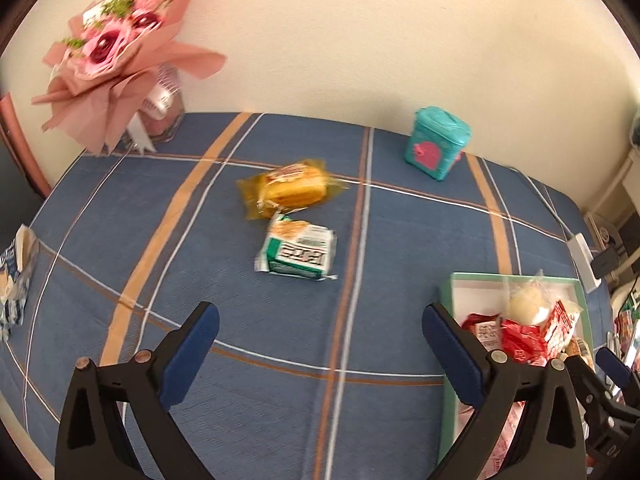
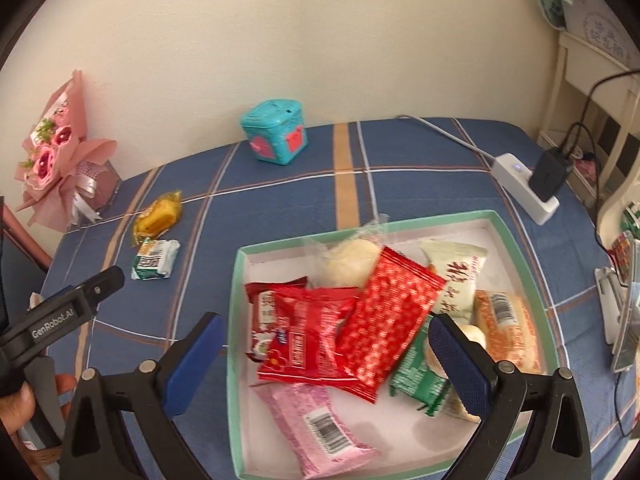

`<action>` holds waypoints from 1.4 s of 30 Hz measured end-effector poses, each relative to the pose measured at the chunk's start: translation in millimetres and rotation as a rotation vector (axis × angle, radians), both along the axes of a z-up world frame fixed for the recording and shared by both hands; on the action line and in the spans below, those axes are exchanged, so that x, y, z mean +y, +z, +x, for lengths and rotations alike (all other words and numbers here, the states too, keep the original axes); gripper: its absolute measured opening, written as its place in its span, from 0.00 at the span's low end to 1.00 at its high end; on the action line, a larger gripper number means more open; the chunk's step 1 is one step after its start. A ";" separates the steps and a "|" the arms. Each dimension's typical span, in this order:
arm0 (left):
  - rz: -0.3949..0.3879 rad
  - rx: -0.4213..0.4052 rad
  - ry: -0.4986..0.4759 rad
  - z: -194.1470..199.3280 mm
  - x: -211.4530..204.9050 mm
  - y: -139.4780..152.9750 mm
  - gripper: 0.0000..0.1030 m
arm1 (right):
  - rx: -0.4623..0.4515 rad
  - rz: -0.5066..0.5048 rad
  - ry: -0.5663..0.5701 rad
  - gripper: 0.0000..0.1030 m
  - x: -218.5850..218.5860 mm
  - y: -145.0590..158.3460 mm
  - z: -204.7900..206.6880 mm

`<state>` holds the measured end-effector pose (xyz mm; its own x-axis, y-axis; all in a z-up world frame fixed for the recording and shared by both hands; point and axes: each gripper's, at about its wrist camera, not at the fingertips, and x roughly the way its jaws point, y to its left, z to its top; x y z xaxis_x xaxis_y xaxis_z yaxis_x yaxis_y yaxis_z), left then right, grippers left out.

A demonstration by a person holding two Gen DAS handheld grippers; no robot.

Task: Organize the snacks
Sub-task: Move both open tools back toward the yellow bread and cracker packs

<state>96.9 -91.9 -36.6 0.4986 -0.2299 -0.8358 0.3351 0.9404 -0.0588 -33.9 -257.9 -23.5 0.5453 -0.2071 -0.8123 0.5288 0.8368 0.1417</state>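
Observation:
A green-and-white snack packet (image 1: 298, 252) and a yellow wrapped cake (image 1: 290, 188) lie on the blue plaid cloth ahead of my open, empty left gripper (image 1: 320, 334). Both also show in the right wrist view, the packet (image 2: 156, 259) and the cake (image 2: 158, 214). A mint-rimmed white box (image 2: 236, 320) holds several snack packets, among them a red patterned one (image 2: 390, 316) and a pink one (image 2: 316, 428). My right gripper (image 2: 326, 356) is open and empty, above the box's near half. The box's rim also shows in the left wrist view (image 1: 446, 292).
A teal tin (image 1: 438, 142) stands at the back by the wall. A pink flower bouquet (image 1: 116, 48) stands at the back left. A white power strip (image 2: 524, 190) with a black charger lies back right. A blue-and-white item (image 1: 16, 276) lies at the left edge.

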 end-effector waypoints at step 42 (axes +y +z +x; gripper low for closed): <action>0.034 0.069 0.234 104.5 91.0 -46.4 0.98 | 0.054 0.023 0.220 1.00 96.3 -52.0 164.7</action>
<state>201.4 -0.9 -83.0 0.4768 -0.0865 -0.8747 0.1047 0.9937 -0.0412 130.8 -161.6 -75.6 0.5306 -0.0690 -0.8448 0.3410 0.9298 0.1383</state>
